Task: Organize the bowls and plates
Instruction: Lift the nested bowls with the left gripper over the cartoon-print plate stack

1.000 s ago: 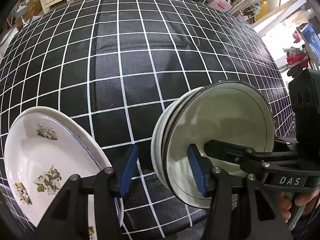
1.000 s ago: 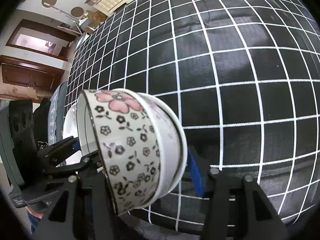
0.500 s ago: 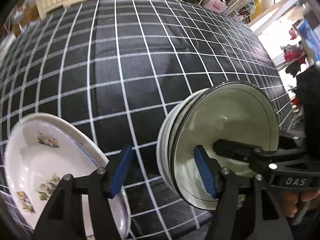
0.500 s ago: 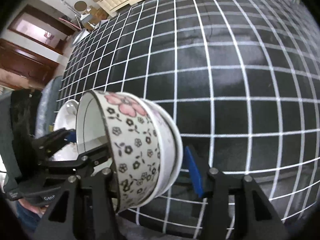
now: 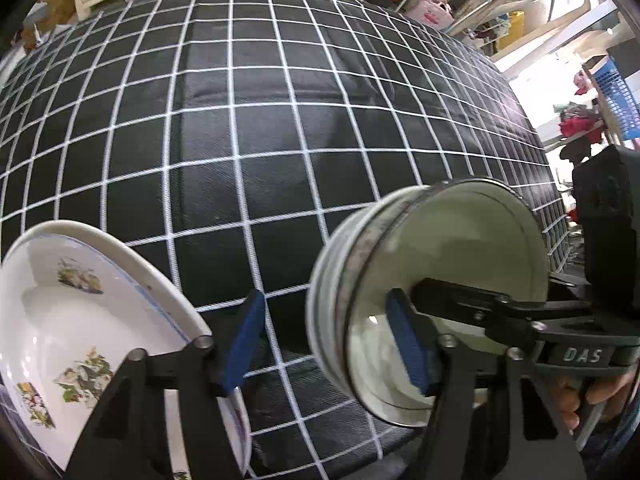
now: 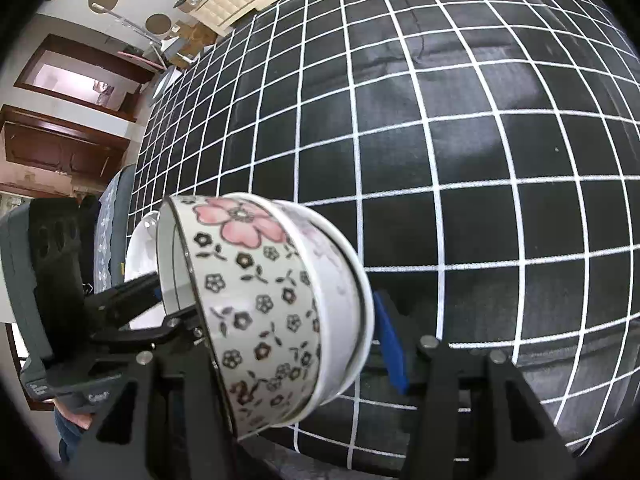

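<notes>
The right claw (image 6: 280, 332) grips a stack of floral ceramic bowls (image 6: 264, 300) tipped on its side, apparently above the black grid-patterned counter (image 5: 280, 140). The left claw (image 5: 328, 344) gapes empty, its right finger inside the bowl mouth.

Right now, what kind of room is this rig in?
Most likely a lived-in home, perhaps a dining or storage room: a table with a black checked tablecloth, a wooden door on one side, and cluttered shelves on the other.
</notes>
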Demonstrator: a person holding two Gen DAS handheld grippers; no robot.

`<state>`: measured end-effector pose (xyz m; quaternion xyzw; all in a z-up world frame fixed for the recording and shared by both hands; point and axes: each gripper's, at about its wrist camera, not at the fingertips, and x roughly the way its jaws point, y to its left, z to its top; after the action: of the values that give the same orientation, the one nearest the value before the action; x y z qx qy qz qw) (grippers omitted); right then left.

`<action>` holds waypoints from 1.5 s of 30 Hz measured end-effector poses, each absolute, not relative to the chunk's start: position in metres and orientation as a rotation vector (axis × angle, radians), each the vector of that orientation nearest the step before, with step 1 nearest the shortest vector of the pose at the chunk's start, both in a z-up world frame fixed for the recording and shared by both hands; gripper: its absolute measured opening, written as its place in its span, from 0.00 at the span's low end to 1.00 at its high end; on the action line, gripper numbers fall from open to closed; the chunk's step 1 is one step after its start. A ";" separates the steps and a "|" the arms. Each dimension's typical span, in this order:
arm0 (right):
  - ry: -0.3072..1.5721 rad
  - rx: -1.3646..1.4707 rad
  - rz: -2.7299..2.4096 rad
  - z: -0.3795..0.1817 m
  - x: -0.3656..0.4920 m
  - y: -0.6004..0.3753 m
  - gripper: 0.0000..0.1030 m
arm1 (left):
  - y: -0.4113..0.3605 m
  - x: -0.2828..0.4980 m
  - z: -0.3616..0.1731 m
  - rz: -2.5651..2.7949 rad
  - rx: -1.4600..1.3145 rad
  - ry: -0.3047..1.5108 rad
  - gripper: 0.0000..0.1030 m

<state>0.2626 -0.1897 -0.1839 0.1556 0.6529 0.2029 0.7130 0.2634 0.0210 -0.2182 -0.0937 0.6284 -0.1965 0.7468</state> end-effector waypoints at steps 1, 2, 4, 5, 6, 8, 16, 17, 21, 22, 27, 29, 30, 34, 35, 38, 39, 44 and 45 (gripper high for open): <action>1.448 0.349 0.445 -0.184 0.261 -0.191 0.54 | 0.021 0.262 -0.218 -0.455 -0.219 1.379 0.41; 1.447 0.365 0.441 -0.185 0.260 -0.193 0.54 | 0.020 0.261 -0.216 -0.456 -0.215 1.373 0.40; 1.438 0.375 0.435 -0.185 0.258 -0.195 0.54 | 0.014 0.257 -0.216 -0.450 -0.200 1.359 0.40; 1.437 0.373 0.433 -0.185 0.259 -0.193 0.54 | 0.013 0.256 -0.215 -0.449 -0.198 1.353 0.40; 1.437 0.369 0.433 -0.185 0.259 -0.194 0.54 | 0.012 0.256 -0.215 -0.450 -0.199 1.352 0.40; 1.439 0.374 0.430 -0.185 0.258 -0.195 0.54 | 0.009 0.256 -0.214 -0.448 -0.194 1.350 0.40; 1.449 0.416 0.401 -0.183 0.257 -0.198 0.53 | 0.003 0.253 -0.214 -0.414 -0.192 1.353 0.38; 1.447 0.414 0.395 -0.183 0.256 -0.198 0.53 | 0.004 0.251 -0.213 -0.416 -0.175 1.349 0.38; 1.440 0.404 0.394 -0.182 0.254 -0.199 0.53 | -0.002 0.248 -0.211 -0.409 -0.155 1.355 0.38; 1.439 0.406 0.392 -0.182 0.254 -0.200 0.53 | -0.001 0.248 -0.211 -0.413 -0.167 1.356 0.38; 1.445 0.414 0.391 -0.182 0.249 -0.200 0.53 | -0.006 0.245 -0.211 -0.407 -0.159 1.363 0.38; 1.444 0.420 0.392 -0.181 0.247 -0.199 0.53 | -0.003 0.243 -0.209 -0.404 -0.156 1.362 0.38; 1.441 0.419 0.383 -0.180 0.246 -0.198 0.53 | -0.002 0.243 -0.208 -0.403 -0.156 1.361 0.38; 1.424 0.412 0.393 -0.167 0.246 -0.192 0.53 | 0.004 0.245 -0.200 -0.396 -0.163 1.345 0.38; 1.418 0.411 0.395 -0.164 0.247 -0.190 0.53 | 0.006 0.245 -0.196 -0.393 -0.164 1.337 0.38; 1.401 0.399 0.413 -0.150 0.249 -0.180 0.53 | 0.014 0.244 -0.183 -0.380 -0.170 1.312 0.38; 1.397 0.393 0.420 -0.146 0.250 -0.175 0.53 | 0.018 0.243 -0.179 -0.375 -0.171 1.305 0.38; 1.382 0.348 0.475 -0.129 0.250 -0.141 0.53 | 0.046 0.239 -0.158 -0.339 -0.185 1.271 0.38; 1.382 0.341 0.489 -0.128 0.250 -0.134 0.53 | 0.055 0.237 -0.154 -0.326 -0.187 1.266 0.38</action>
<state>0.2496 -0.1336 -0.1279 0.1550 0.6276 0.2221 0.7299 0.2366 0.0553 -0.1538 -0.0868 0.5879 -0.1513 0.7899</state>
